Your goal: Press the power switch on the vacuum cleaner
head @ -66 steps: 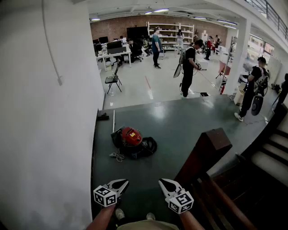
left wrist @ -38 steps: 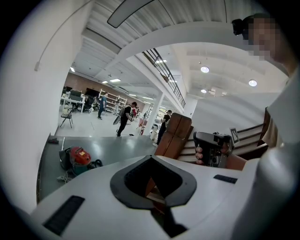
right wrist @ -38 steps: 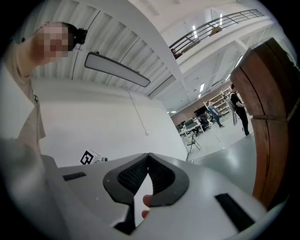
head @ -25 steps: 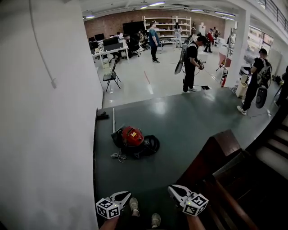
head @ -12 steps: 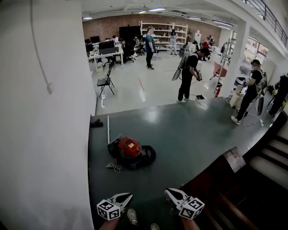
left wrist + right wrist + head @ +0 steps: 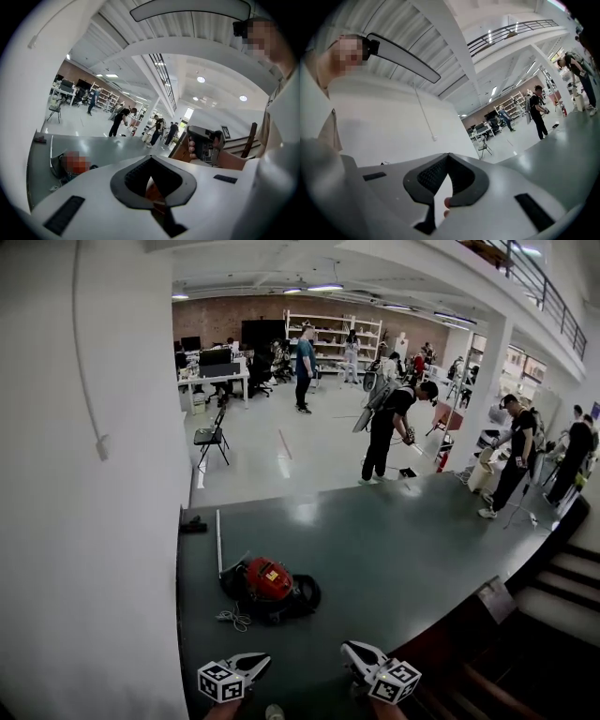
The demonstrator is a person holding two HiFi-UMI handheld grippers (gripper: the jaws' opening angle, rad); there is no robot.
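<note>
The vacuum cleaner [image 6: 270, 585], with a red top and black body, lies on the dark green floor ahead of me, near the white wall. Its power switch is too small to make out. My left gripper [image 6: 262, 661] and right gripper [image 6: 348, 650] are held side by side at the bottom of the head view, well short of the vacuum, both shut and empty. In the left gripper view the left gripper [image 6: 151, 159] has its jaw tips together, and the vacuum [image 6: 62, 167] shows low at the left. The right gripper [image 6: 448, 155] points past the wall toward the far room.
A white wall [image 6: 84, 521] runs along the left. A metal tube [image 6: 218, 542] and a coiled cord [image 6: 231, 618] lie by the vacuum. A wooden stair post [image 6: 489, 601] and stairs [image 6: 562, 577] are at the right. Several people and a folding chair [image 6: 212, 438] stand on the lighter floor beyond.
I have moved forward. The vacuum has come closer and sits lower in the head view, and the stair post has slid off to the right. Both grippers stay shut.
</note>
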